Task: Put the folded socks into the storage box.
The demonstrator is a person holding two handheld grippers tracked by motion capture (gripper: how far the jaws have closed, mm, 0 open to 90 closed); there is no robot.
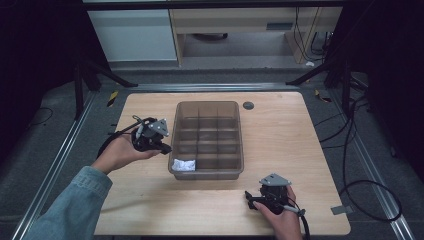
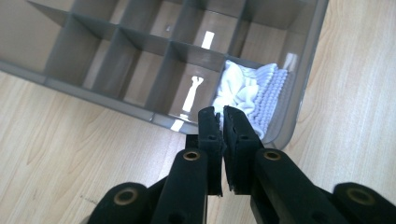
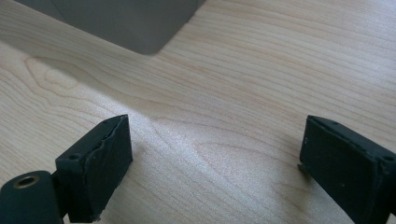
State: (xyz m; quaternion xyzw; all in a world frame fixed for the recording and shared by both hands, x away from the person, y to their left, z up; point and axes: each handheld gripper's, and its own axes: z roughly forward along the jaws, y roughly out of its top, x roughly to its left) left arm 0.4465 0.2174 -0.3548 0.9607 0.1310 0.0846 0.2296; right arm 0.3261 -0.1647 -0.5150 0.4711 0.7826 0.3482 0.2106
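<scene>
In the high view, a grey divided organizer bin sits in the middle of the wooden table, and a folded white sock lies in its near-left corner compartment; the other compartments look bare. The left gripper hangs just beside the bin's left wall, while the right gripper rests low near the table's front edge, well apart from the bin. In the left gripper view, the left gripper has its jaws together on nothing, tips just above the bin's rim and beside the white sock, which sits tucked in that corner cell. In the right gripper view, the right gripper stands with jaws wide apart over bare wood, holding nothing. Judging by this, one sock appears stowed, with many cells left to fill
</scene>
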